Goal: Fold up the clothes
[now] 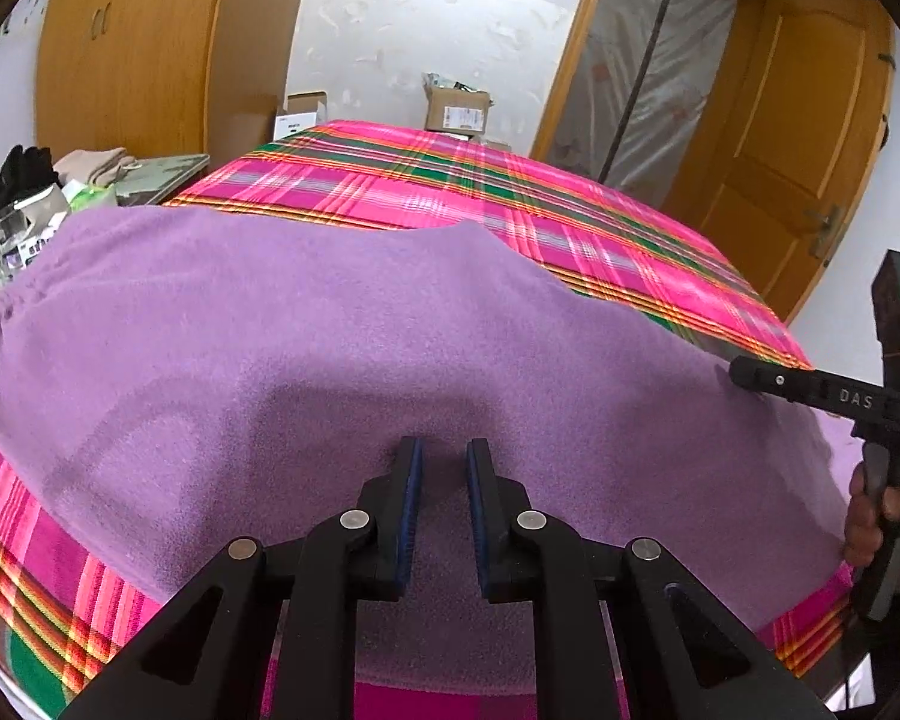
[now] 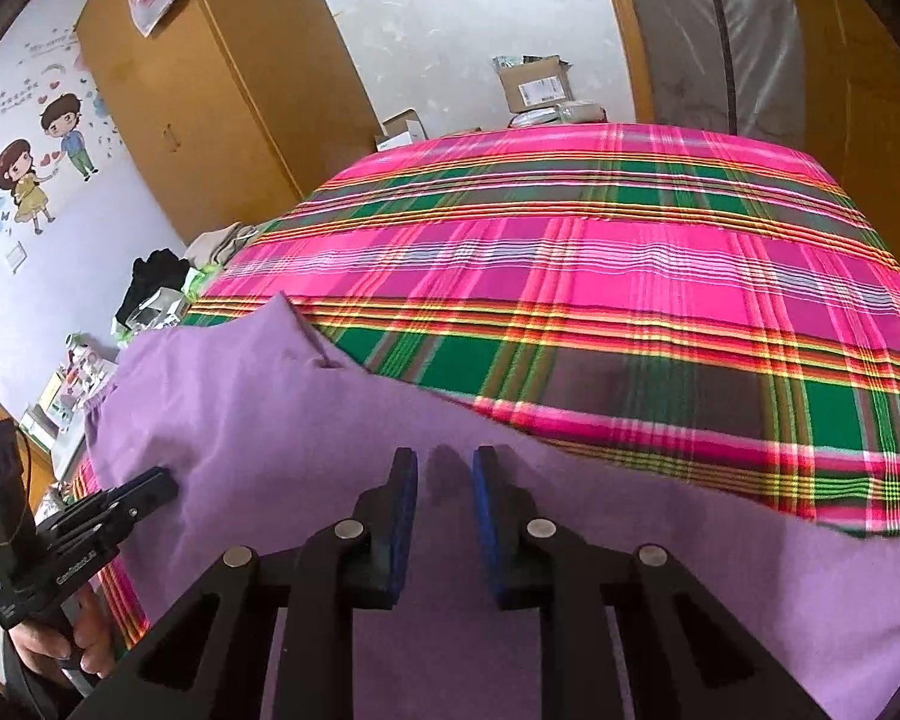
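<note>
The purple garment (image 1: 342,360) lies flat across the near edge of the plaid bed (image 2: 630,276), long axis running left-right. The left gripper (image 1: 444,468) and the right gripper (image 2: 444,474) hover directly over it, jaws spread, holding nothing.

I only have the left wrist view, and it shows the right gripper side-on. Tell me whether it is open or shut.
Observer: Open. The right wrist view shows the right gripper with a clear gap between its fingers. The purple garment lies under it, not pinched.
Operator: Now describe the garment's edge ahead of that gripper.
Observer: The far edge runs diagonally just past the fingertips, slanting down to the right across the plaid bedspread.
Operator: Give me my left gripper from that side.
Observer: The left gripper points at the garment close to its left edge, where the bedspread's side drops away.
</note>
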The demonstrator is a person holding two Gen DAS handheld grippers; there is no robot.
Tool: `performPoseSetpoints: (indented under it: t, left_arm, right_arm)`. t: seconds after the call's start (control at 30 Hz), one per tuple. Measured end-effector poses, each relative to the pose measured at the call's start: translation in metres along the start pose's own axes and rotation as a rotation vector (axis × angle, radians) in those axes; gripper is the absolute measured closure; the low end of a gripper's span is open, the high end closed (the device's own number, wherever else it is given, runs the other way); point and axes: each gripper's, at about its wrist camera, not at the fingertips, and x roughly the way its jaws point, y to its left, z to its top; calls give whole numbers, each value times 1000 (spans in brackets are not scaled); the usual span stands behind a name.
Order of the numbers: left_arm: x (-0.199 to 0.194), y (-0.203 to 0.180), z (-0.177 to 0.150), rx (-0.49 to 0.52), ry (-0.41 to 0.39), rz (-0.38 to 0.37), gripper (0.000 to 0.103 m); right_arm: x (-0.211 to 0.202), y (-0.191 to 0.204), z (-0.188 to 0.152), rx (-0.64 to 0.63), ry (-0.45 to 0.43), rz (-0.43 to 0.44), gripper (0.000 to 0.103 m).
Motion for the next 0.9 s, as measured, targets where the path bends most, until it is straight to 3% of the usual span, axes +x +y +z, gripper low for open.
performPoseSetpoints:
  t: [0.27,0.9]
  left_arm:
    - [0,0,0,-6,-1,-6,87]
    - [-11,9,0,27,-33,20,87]
  right_arm:
    - [-9,-27,2,87,-21,-94,83]
    - [-19,-26,-22,69,-31,-107,82]
